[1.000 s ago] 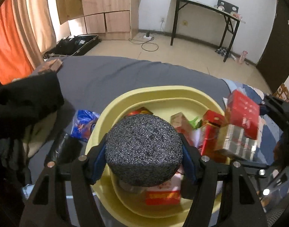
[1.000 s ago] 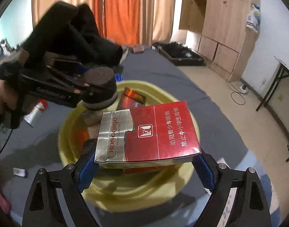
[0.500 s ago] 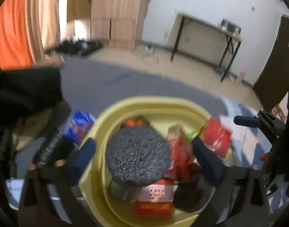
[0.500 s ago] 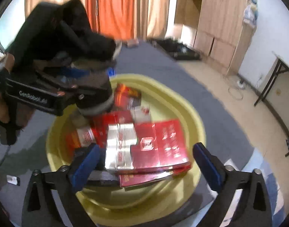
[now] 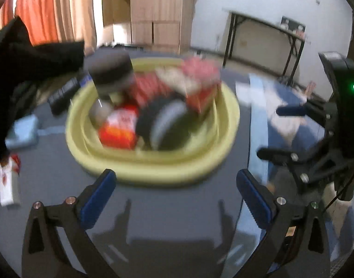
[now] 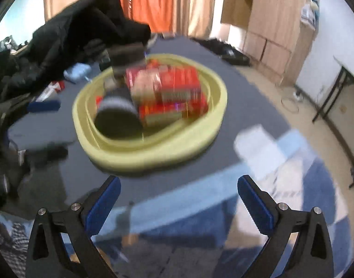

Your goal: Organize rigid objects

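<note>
A yellow basin (image 5: 153, 162) sits on the dark grey bedspread and holds red cartons (image 5: 195, 88), an orange-and-white box (image 5: 118, 127) and two dark foam cylinders, one upright (image 5: 111, 71) and one on its side (image 5: 163, 122). My left gripper (image 5: 177, 197) is open and empty, in front of the basin. My right gripper (image 6: 177, 199) is open and empty too, also short of the basin (image 6: 158, 153), where the red cartons (image 6: 167, 92) and the toppled cylinder (image 6: 116, 118) show. Both views are blurred.
Black clothing (image 6: 61, 41) is piled at the left. A pale blue pouch (image 5: 21, 132) and a red-and-white box (image 5: 7, 183) lie left of the basin. The right gripper's body (image 5: 327, 139) stands at the right in the left wrist view. White papers (image 6: 258, 146) lie right of the basin.
Both grippers opened and pulled back from the basin. The foam cylinder left my left gripper and the red carton left my right gripper; both now lie in the basin.
</note>
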Available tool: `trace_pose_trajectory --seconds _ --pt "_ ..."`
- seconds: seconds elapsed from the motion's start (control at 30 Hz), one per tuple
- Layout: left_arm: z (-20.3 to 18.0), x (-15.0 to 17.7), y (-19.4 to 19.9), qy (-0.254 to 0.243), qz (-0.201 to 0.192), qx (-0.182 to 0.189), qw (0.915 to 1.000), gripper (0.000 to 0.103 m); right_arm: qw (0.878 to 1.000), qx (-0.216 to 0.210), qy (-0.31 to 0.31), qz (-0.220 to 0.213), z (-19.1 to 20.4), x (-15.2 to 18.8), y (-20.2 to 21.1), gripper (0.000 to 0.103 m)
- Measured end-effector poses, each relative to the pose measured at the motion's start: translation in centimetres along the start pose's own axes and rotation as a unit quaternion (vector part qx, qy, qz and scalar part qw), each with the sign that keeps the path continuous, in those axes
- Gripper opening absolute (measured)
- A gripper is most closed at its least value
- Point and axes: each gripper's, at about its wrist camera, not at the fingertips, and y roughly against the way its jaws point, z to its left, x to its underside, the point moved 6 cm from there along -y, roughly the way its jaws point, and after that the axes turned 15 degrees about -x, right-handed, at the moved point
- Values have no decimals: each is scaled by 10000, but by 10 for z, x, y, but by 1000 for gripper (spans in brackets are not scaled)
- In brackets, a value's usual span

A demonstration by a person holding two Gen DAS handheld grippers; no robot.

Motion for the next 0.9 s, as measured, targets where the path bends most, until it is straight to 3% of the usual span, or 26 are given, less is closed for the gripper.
trace_pose_trajectory --seconds 0.2,0.3,0.53,0.9 --pt "-10 10 -25 -22 13 -346 9994 103 9998 -62 191 92 -3 9 -39 103" --pt "-14 17 -49 -14 398 -429 9983 103 9992 -40 372 172 -5 13 -51 103" --pt "-8 13 -55 144 431 -218 9987 103 9994 79 287 202 -7 17 -63 103" --pt "-10 15 -54 97 425 -256 9987 103 9991 122 336 206 -4 17 -63 103"
